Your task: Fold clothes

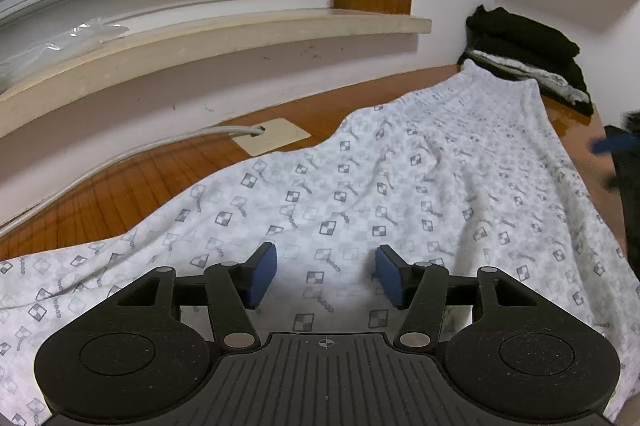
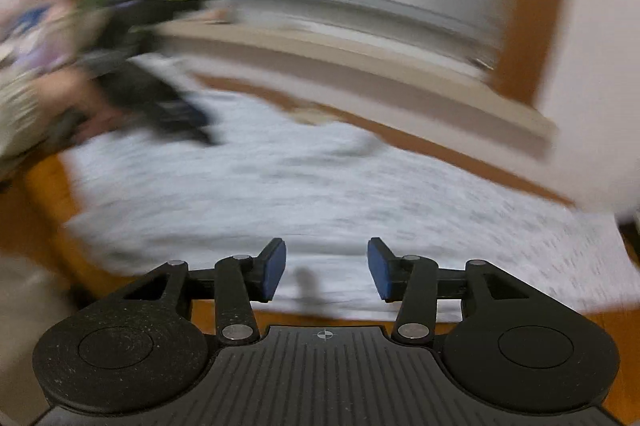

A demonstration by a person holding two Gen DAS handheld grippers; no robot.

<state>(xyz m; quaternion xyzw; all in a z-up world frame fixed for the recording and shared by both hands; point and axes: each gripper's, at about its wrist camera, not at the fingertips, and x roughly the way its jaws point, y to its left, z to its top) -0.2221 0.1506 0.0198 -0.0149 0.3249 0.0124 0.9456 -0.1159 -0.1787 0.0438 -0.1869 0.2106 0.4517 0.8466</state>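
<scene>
My glossy orange-brown wooden counter (image 1: 132, 185) runs from the lower left to the right edge of the left wrist view. Spread flat over most of it lies a white garment printed with small grey checkered squares (image 1: 400, 193). A cream rectangular cable plate (image 1: 272, 135) sits on the bare wood left of centre. At the upper right, a stack of folded black and grey clothes (image 1: 528, 57) rests just beyond the garment's far end.

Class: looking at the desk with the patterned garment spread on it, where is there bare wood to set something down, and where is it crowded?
Bare wood lies on the wooden desk between the patterned garment and the wall, around the cable outlet plate. A thin strip shows right of the garment. The far corner is crowded by the stack of folded clothes.
</scene>
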